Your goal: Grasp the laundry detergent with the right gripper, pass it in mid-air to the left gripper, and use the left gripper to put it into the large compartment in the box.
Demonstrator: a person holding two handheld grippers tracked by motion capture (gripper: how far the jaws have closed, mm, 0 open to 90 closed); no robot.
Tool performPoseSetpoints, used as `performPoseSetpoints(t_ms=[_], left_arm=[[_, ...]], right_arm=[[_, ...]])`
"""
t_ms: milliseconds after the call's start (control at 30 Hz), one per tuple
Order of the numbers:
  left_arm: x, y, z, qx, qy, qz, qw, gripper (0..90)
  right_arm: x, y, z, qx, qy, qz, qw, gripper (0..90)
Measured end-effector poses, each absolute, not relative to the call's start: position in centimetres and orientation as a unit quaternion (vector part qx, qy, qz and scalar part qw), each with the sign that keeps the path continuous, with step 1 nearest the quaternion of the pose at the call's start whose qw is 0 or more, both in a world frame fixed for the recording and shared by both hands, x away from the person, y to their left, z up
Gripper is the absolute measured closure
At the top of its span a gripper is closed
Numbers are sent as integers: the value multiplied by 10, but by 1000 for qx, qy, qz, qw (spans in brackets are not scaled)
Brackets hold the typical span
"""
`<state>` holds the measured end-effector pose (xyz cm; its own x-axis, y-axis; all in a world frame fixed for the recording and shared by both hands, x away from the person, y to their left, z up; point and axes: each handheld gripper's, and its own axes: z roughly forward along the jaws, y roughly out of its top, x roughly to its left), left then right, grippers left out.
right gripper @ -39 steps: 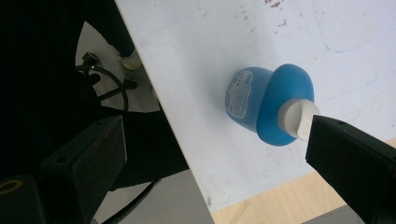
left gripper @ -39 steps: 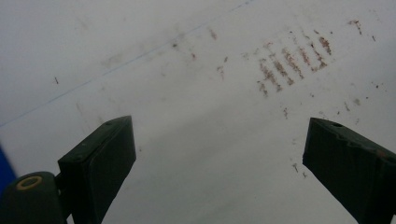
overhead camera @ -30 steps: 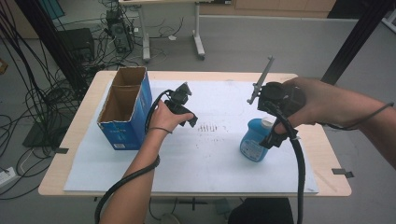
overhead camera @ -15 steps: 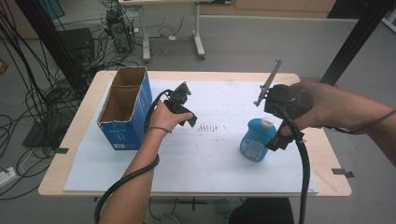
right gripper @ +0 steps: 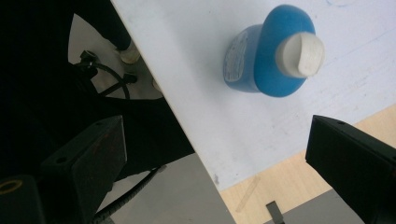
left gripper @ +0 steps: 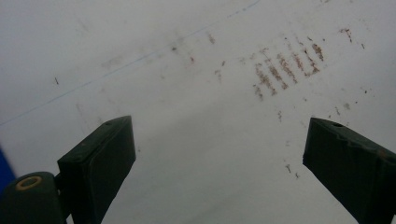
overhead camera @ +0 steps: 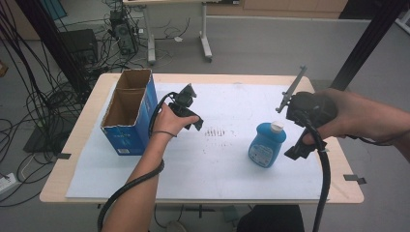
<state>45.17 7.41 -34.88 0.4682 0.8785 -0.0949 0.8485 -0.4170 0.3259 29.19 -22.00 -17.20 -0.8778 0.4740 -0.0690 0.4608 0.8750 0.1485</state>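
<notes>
A blue bottle [overhead camera: 266, 145] with a white cap stands upright on the white sheet [overhead camera: 232, 164], right of the middle. My right gripper [overhead camera: 297, 151] hangs just right of it, tilted down, jaws open and apart from the bottle. From the right gripper view the bottle [right gripper: 271, 53] is seen from above, beyond the open right gripper [right gripper: 217, 135], near the table's front edge. My left gripper [overhead camera: 193, 122] hovers over the sheet beside the box, and the left gripper [left gripper: 219, 135] is open with nothing between its jaws.
A tall open blue cardboard box [overhead camera: 126, 112] stands at the left of the table. Brown smudges [overhead camera: 216, 131] mark the sheet between the two grippers, the same smudges [left gripper: 285, 65] lying ahead of the left jaws. Cables trail off the front edge.
My right gripper has drawn back to the right, away from the bottle, which stays standing. The left gripper has hardly moved.
</notes>
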Motion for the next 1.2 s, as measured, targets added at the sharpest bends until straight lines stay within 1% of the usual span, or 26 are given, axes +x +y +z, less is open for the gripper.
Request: performPoseSetpoints(t_ms=[633,1033,1200], left_arm=[[452,66,-352,845,508,42,163,97],[452,64,-354,846,507,41,160,96],[452,63,-355,847,506,39,157,96]], right_arm=[[290,-264,-189,298,951,61,55,52],[292,-274,-204,310,947,68,53,54],[294,-281,-217,320,943,71,64,60]])
